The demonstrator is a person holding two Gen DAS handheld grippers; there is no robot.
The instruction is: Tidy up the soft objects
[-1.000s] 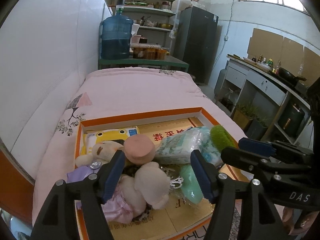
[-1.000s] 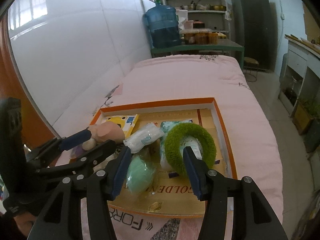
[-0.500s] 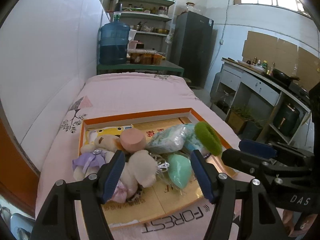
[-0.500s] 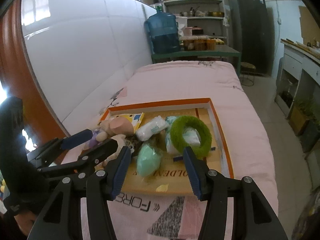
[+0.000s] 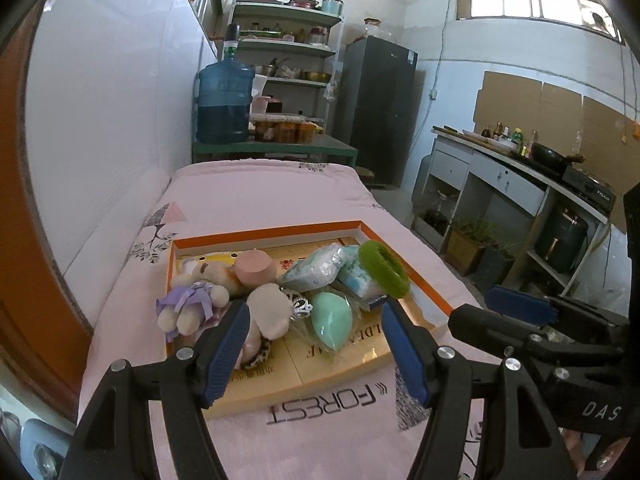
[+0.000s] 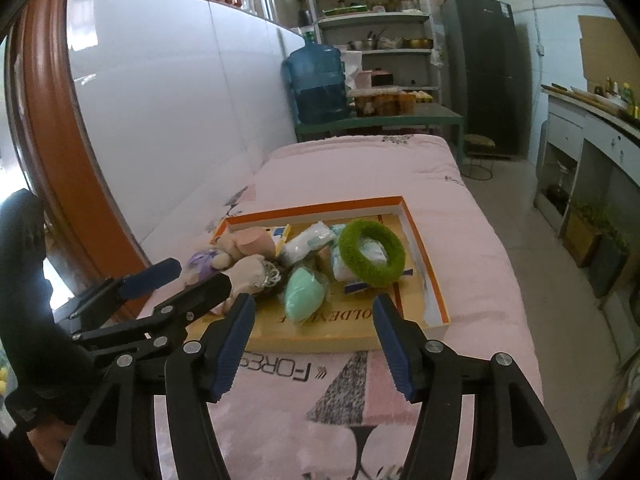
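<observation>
Plush toys, a green ring (image 6: 371, 257) and a mint sponge (image 5: 331, 320) sit gathered in the orange tray (image 5: 416, 279), apparently sorted; left gripper (image 5: 314, 354) and right gripper (image 6: 312, 342) hover spread and empty.

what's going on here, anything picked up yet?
Not yet. A person holds two grippers over a pink bed, both open and empty. The left gripper and right gripper hover short of an orange-rimmed box that lies on the bed. Piled in the box are a teddy bear, a green fuzzy ring, a mint-green sponge and tissue packs. Neither gripper touches anything.
</observation>
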